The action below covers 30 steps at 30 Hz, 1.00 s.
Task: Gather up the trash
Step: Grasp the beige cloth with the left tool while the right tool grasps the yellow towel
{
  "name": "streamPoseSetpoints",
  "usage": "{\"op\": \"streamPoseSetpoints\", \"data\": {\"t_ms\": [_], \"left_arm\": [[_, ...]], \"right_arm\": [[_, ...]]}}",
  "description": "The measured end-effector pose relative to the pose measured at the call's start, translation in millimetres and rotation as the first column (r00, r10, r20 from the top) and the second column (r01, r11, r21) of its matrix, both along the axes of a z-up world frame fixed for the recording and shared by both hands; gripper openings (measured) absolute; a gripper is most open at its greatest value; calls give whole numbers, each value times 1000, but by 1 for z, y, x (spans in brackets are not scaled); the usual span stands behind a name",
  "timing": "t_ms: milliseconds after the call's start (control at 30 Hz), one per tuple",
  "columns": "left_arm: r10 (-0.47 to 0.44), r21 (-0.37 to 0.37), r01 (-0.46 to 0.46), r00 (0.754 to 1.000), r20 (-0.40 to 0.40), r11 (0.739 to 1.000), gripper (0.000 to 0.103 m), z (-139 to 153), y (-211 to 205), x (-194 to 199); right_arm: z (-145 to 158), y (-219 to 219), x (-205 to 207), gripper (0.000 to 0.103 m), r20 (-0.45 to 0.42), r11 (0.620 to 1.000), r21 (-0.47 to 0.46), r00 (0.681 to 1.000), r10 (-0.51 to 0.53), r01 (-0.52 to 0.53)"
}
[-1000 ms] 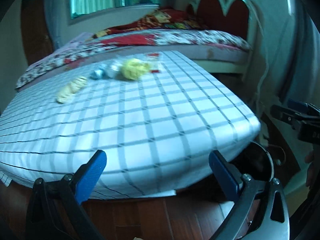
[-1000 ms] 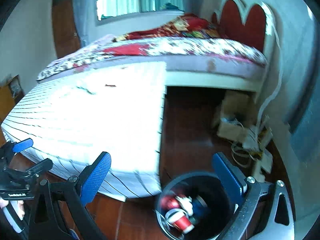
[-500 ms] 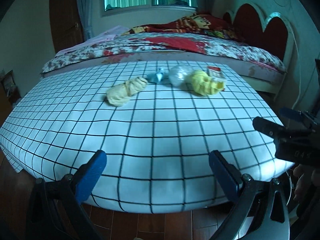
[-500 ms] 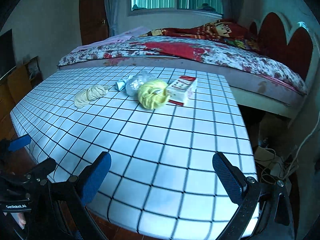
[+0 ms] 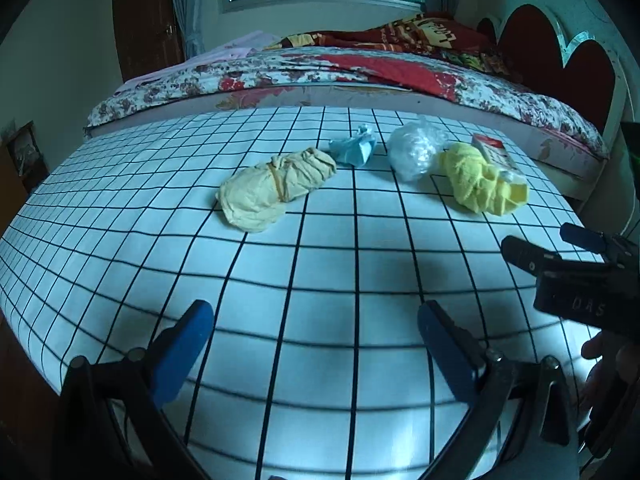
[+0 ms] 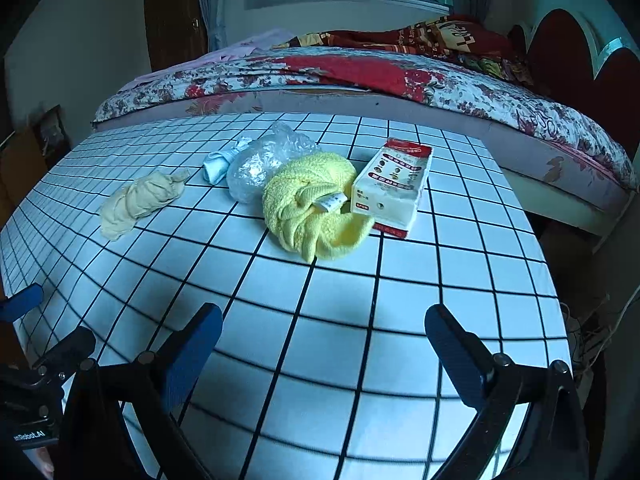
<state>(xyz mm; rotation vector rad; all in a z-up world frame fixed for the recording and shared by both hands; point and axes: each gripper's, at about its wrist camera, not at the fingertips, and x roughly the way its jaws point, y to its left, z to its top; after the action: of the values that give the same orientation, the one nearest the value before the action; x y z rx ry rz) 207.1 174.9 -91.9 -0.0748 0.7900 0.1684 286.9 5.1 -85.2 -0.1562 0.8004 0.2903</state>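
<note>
Several pieces of trash lie in a row across the far half of the checked table [image 5: 320, 272] [image 6: 340, 320]. From left to right they are a beige cloth bundle [image 5: 272, 188] [image 6: 140, 200], a pale blue wad [image 5: 356, 148] [image 6: 218, 162], a crumpled clear plastic bag [image 5: 414, 152] [image 6: 264, 162], a yellow knitted cloth [image 5: 480, 184] [image 6: 316, 212] and a white and red carton [image 5: 494, 152] [image 6: 394, 184]. My left gripper [image 5: 312, 344] hangs open over the near edge, empty. My right gripper [image 6: 324, 348] is also open and empty, well short of the yellow cloth.
A bed with a floral cover [image 5: 360, 72] [image 6: 360, 76] and a red headboard [image 5: 560, 52] stands behind the table. A dark wooden door [image 5: 144, 20] is at the back left. Cables lie on the floor at the right [image 6: 592, 332].
Both views swung from the table's right side and the floor bin to face the tabletop. The grippers have come closer over the near edge. Both stayed open.
</note>
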Motion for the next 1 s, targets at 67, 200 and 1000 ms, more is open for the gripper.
{"op": "streamPoseSetpoints", "data": {"t_ms": [67,200,1000], "left_arm": [[6,-5,-6,1000,-1,1000,102,-1,2,10],[11,-12,-11,1000,-23,1000,102,-6,2,29],[86,-40,-90,991,-98,995,102,-19,8,60]], "right_arm": [[-4,4,10,102,-15,1000,-4,1000,-1,1],[-11,10,27,102,-70,1000,24,998,1,1],[-21,23,54,102,-121,997,-69,992,-26,18]]}}
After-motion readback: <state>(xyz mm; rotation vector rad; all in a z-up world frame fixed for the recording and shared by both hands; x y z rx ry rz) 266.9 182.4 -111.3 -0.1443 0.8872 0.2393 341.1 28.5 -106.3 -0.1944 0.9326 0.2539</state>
